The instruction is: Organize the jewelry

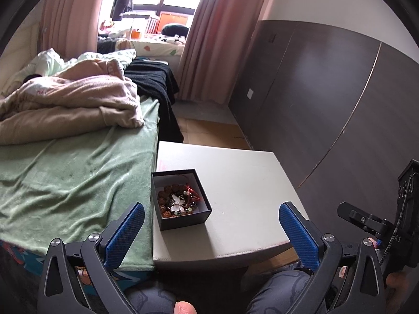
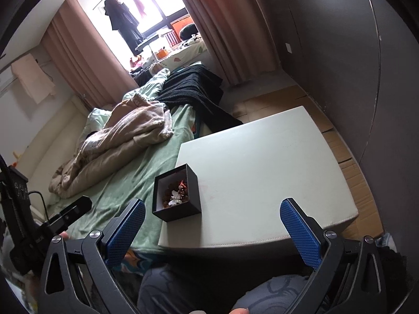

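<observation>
We hold both grippers, left gripper [image 1: 210, 225] and right gripper [image 2: 212, 222], spread wide and empty above the table [image 1: 243, 183]; the jewelry [image 1: 178, 200] lies heaped inside the open black box [image 1: 183, 219], either gathered already or awaiting sorting

This is a bedroom in a home — a lived-in one. A bed [image 1: 78, 172] covered by a green sheet carries a rumpled beige duvet [image 1: 65, 102] and a black blanket [image 1: 154, 83] draped over its far corner. Pink curtains [image 1: 209, 39] frame a bright window [image 2: 154, 5], where clothes hang on a rail [image 2: 123, 18]. Dark wardrobe panels [image 1: 327, 99] line the wall on the right. A low white table [image 2: 262, 178] stands just beside the bed's edge, on a wood floor [image 2: 348, 162].
</observation>
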### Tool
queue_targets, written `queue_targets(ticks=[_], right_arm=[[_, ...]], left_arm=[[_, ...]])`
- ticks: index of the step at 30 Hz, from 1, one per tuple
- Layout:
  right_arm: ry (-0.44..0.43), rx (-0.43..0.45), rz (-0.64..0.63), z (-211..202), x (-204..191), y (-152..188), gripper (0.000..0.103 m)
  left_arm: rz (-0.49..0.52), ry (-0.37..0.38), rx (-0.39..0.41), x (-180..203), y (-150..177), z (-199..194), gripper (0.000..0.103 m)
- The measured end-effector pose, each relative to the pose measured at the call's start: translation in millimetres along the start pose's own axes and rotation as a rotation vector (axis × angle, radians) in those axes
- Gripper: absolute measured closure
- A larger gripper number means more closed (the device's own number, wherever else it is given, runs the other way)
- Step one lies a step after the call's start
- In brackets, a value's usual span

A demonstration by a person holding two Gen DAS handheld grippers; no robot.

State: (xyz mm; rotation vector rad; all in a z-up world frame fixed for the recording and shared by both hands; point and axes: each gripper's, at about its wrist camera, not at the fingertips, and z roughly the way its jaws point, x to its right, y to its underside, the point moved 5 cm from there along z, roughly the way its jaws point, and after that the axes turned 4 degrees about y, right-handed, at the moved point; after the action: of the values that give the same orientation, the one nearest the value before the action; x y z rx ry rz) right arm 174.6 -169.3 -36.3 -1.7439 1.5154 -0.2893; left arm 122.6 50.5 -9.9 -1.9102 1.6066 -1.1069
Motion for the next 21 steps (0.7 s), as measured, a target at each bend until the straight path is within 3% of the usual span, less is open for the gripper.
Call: queue_targets(ticks=[7, 21], right_arm=[[0.032, 0.087, -0.013, -30, 13, 5, 0.000], [0.102, 0.120, -0.090, -58, 11, 22, 0.000]], left_arm=[[0.038, -0.020, 0.038, 7, 5, -21, 0.001], [0.081, -0.051, 0.073, 3, 26, -55, 0.001]])
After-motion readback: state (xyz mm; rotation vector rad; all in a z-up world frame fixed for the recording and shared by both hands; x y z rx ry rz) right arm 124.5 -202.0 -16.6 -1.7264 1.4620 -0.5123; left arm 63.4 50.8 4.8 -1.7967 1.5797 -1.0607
